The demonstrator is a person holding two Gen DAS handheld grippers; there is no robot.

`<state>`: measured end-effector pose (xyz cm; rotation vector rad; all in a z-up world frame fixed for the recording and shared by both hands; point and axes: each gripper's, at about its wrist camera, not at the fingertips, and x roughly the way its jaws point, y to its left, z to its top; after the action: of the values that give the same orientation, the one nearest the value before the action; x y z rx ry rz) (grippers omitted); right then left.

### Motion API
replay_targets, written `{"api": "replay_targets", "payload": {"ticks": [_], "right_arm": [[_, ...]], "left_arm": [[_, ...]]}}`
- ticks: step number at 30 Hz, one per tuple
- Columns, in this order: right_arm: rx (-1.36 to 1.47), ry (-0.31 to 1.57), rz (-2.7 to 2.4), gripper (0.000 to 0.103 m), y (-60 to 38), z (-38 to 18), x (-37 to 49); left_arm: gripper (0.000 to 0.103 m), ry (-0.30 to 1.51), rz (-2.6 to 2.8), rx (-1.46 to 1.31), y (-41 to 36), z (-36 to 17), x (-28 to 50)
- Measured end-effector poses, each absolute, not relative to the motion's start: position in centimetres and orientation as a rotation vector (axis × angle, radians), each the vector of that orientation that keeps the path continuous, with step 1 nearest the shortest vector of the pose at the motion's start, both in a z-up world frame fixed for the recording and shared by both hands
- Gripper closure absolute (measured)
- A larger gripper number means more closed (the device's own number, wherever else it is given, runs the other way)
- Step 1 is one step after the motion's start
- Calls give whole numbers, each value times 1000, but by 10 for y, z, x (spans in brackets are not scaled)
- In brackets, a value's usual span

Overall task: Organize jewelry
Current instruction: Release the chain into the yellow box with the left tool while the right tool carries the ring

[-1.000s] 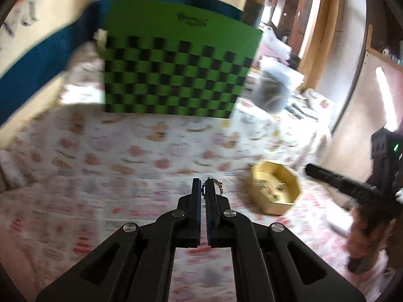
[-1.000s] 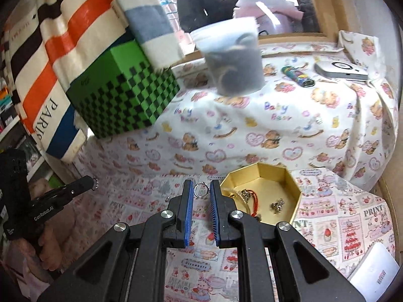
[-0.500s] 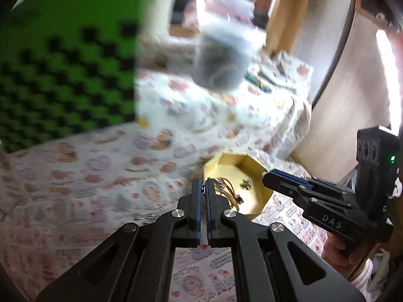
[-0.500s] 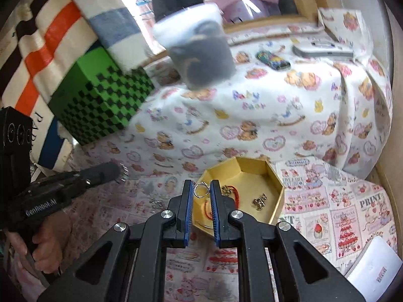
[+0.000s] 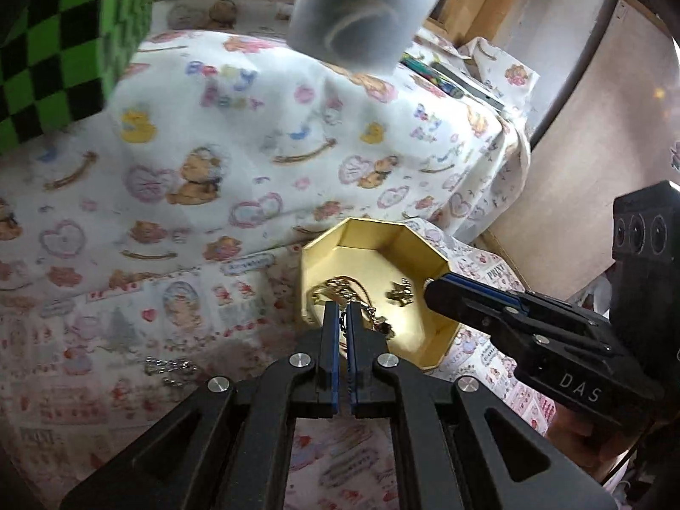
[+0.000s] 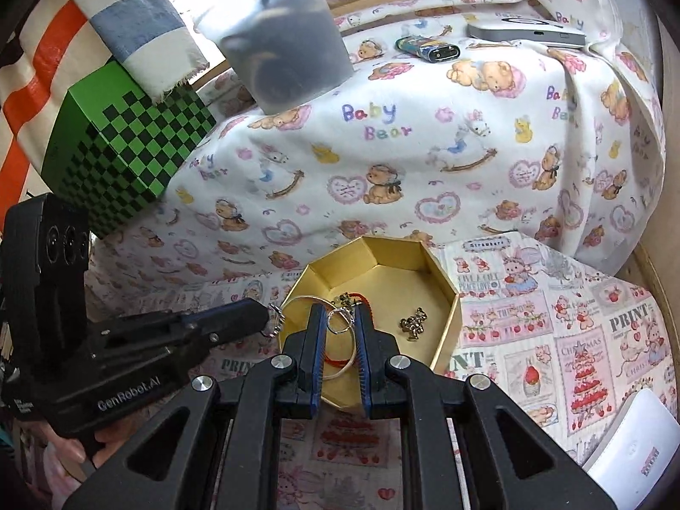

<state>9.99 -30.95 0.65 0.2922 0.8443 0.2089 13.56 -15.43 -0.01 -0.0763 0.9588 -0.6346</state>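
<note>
A gold octagonal box sits on the patterned cloth and holds a gold charm, a red cord and a pale bangle. My right gripper is shut on a small silver ring, held over the box's near left part. My left gripper is shut on a small silver chain piece at the box's left rim; it shows in the right wrist view as a black arm. A loose silver chain lies on the cloth left of the box.
A green checkered box stands at the left. A frosted tub with dark contents, a lighter and a grey device sit on the raised bear-print cloth behind. A white card lies at the front right.
Both grippers have moved to the gold box. The left swung right from the green box side to the box's left rim; the right carried the ring over the box.
</note>
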Motion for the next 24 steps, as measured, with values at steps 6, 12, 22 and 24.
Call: {"api": "replay_targets", "payload": {"ticks": [6,12,22,24], "right_arm": [[300,844,199,78,-311,7,99],[282,823,212,64,-305,12,96],[198,758,233,63,-282,20,84],[172,746,233,63,-277,21,82]], "left_arm": [[97,915,-638,-76,-152,2,133],[88,870,-579,-47,-133,11,124],[75,696,-351,10,-83,40,86],[75,686,-332,-8,-72,41,82]]}}
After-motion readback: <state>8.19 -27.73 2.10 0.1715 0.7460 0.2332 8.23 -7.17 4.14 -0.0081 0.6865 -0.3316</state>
